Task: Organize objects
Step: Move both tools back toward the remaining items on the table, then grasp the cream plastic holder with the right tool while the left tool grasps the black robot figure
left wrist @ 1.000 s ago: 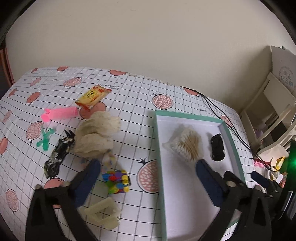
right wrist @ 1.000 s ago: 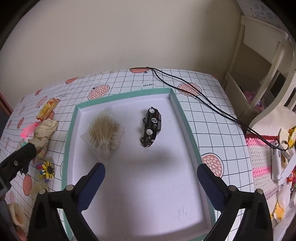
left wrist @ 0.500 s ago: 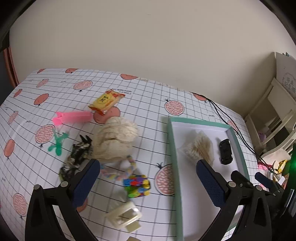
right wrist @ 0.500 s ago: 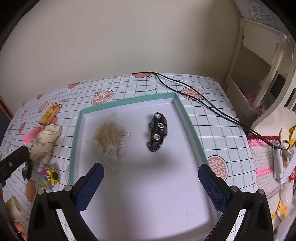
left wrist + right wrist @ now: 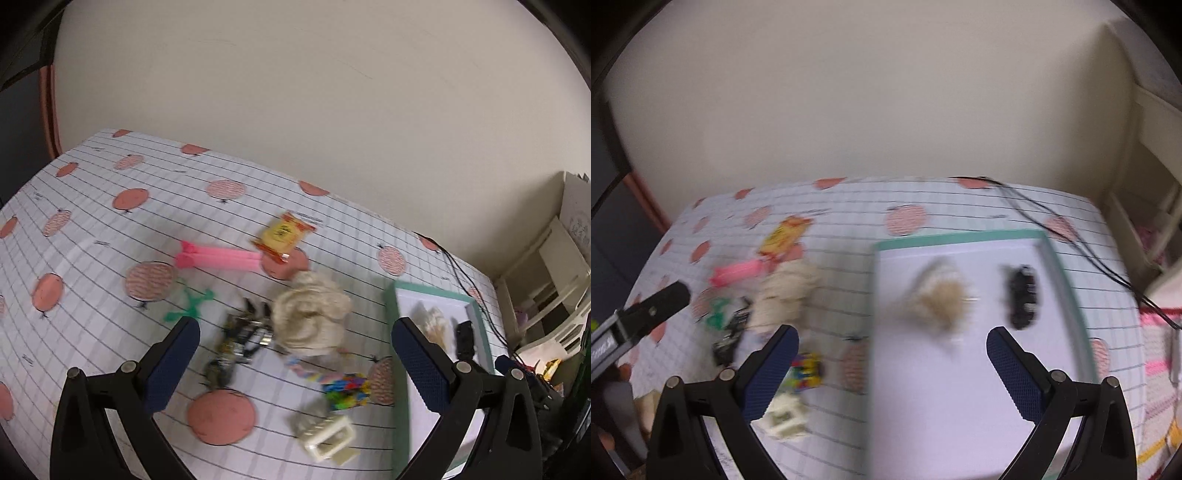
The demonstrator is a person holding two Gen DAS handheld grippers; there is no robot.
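My left gripper [image 5: 295, 354] is open above the table, over a cream cloth bundle [image 5: 312, 315] and a black crumpled wrapper [image 5: 240, 339]. Around them lie a pink stick toy [image 5: 218, 256], a yellow snack packet [image 5: 284, 232], a green plastic figure [image 5: 190, 304], a colourful block toy [image 5: 347, 391] and a cream plastic clip [image 5: 327, 437]. The green-rimmed white tray [image 5: 960, 236] holds a bag of cotton swabs [image 5: 938, 299] and a black toy car [image 5: 1021, 295]. My right gripper [image 5: 892, 369] is open, hovering over the tray's left rim. This view is blurred.
A black cable [image 5: 1071, 236] runs across the table behind the tray. A cream shelf unit [image 5: 554, 280] stands at the right past the table edge. The left gripper's finger [image 5: 653, 306] shows at the left of the right wrist view.
Both grippers have pulled back and swung left. The tray has slid right in both views, and more of the loose objects on the tablecloth now show. Both stay open.
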